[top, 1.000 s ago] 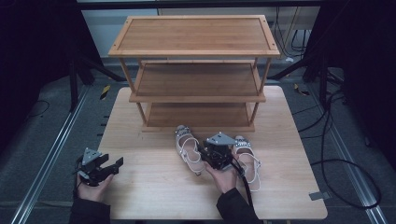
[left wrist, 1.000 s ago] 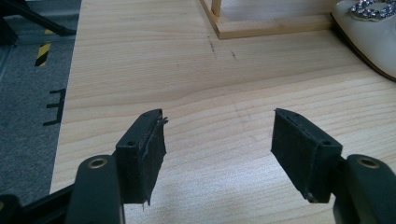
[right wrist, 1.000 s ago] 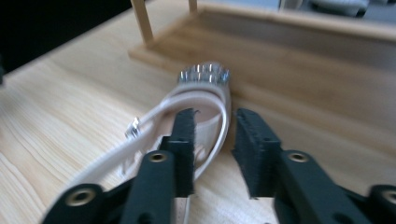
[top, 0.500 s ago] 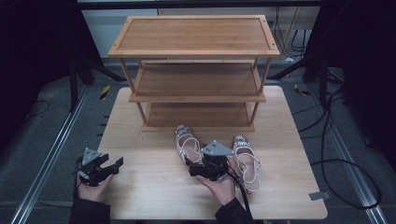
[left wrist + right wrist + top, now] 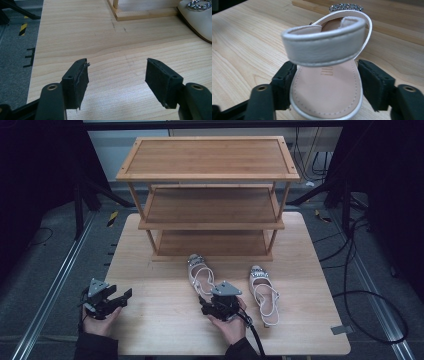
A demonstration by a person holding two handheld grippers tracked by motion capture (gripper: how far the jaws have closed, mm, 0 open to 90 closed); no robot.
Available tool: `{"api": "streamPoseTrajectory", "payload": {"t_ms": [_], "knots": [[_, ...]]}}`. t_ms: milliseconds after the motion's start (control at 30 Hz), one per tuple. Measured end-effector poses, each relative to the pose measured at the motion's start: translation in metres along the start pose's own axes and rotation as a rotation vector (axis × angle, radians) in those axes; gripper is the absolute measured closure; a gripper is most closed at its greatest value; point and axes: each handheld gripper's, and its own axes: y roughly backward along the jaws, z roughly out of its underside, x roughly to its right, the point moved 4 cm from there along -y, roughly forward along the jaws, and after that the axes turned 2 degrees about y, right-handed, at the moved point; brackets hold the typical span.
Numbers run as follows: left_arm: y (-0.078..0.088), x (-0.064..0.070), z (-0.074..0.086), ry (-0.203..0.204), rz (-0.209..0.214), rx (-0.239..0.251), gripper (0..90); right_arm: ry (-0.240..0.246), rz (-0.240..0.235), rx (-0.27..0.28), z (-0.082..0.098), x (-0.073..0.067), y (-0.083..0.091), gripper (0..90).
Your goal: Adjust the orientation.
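The left sandal's [image 5: 325, 87] heel is straddled by the right gripper [image 5: 325, 86], jaws closing, seemingly not yet pinching; its long axis runs straight ahead toward the rack [image 5: 210, 195].

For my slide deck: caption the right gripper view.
Hand-held gripper straddles the heel of a white sandal on the table, jaws just closing on it.

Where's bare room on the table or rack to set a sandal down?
All three shelves of the wooden rack are bare. The table is free between the left claw and the right claw, and along its right edge. It's crowded mid-front, where the left sandal and right sandal lie.
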Motion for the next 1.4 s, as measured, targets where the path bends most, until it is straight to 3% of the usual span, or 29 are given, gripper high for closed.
{"api": "streamPoseTrajectory", "payload": {"t_ms": [400, 567, 767, 900, 1100, 1400], "knots": [[0.000, 0.000, 0.000, -0.001, 0.001, 0.000, 33.6, -0.005, -0.017, -0.024, 0.002, 0.020, 0.010, 39.3], [-0.001, 0.001, 0.000, -0.003, 0.002, -0.001, 33.6, -0.032, 0.016, -0.011, 0.001, 0.021, 0.005, 20.9], [0.000, 0.000, 0.000, -0.004, 0.002, 0.000, 33.6, -0.051, 0.010, -0.031, 0.001, 0.020, -0.012, 17.2], [-0.001, 0.000, 0.000, -0.005, 0.003, 0.000, 33.6, -0.049, 0.017, -0.016, 0.001, 0.020, -0.020, 19.3], [-0.001, 0.000, 0.000, -0.003, 0.003, -0.001, 33.7, -0.050, -0.010, -0.007, 0.001, 0.020, -0.025, 33.0], [-0.001, -0.001, 0.000, -0.001, 0.001, -0.002, 33.7, -0.049, -0.014, 0.009, 0.000, 0.020, -0.023, 36.2]]}}
